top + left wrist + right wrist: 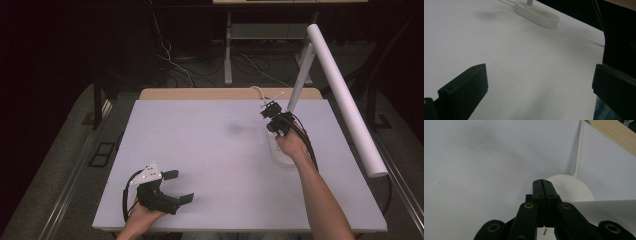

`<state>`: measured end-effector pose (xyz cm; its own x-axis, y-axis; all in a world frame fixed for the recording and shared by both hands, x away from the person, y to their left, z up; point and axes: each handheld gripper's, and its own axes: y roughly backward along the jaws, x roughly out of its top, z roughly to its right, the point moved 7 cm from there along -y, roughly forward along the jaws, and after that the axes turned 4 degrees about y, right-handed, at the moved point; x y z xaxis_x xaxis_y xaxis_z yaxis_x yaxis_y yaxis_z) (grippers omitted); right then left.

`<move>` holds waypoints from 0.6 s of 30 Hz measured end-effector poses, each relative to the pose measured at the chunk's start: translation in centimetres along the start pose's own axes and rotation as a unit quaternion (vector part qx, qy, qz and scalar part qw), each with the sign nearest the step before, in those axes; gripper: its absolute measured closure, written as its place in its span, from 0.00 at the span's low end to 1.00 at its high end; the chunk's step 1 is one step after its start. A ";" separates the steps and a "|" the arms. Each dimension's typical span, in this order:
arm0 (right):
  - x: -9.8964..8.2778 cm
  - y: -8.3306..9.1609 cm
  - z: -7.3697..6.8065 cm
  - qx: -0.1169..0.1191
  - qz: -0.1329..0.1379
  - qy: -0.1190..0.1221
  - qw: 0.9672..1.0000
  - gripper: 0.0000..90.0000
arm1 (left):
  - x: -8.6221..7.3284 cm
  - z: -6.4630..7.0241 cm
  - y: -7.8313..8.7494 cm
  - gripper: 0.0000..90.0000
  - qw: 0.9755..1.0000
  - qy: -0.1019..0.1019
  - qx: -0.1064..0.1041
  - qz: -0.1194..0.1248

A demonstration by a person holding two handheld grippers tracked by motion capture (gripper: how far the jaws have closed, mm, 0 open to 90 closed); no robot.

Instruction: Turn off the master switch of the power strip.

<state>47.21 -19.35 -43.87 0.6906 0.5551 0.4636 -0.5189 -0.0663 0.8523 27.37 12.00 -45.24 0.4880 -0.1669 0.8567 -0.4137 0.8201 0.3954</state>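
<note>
Low in the frame the left gripper (181, 186) rests wide open, while right of centre the right gripper (270, 111), jaws pressed together on nothing, hovers over the lamp base (280, 155), where a clumsy nudge might tip the lamp.

Table (210, 165): pale grey-white top, plain, no pattern; light wood strip (200, 93) seen at far edge. Lamp (345, 100): white all over, base (537, 13) white too, thin cord (579, 147) white. Left tool (175, 187): black, grey plate on top. Right tool (542, 187): black, small gold-coloured rings seen on arms. Floor (60, 150): dark grey. Background: black.
</note>
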 end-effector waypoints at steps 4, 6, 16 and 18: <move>0.0 -0.5 0.1 -0.007 -0.006 0.003 1.000 0.99 | 0.0 0.0 0.0 0.00 1.000 0.000 0.000 0.000; 0.0 -0.7 0.1 -0.010 -0.009 0.006 1.000 0.99 | 0.0 0.0 0.0 0.00 1.000 -0.001 0.000 0.000; -0.3 -1.7 0.0 -0.027 -0.026 0.004 0.999 0.99 | 0.0 0.0 0.0 0.00 1.000 -0.002 -0.001 -0.001; -0.3 -1.9 0.1 -0.028 -0.028 0.005 0.999 0.99 | 0.0 0.0 0.0 0.00 1.000 -0.003 -0.001 -0.001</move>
<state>48.02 -19.47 -45.57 0.7141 0.5652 0.4132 -0.5078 0.0118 0.8614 27.36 12.01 -45.22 0.4837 -0.1720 0.8582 -0.4108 0.8212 0.3961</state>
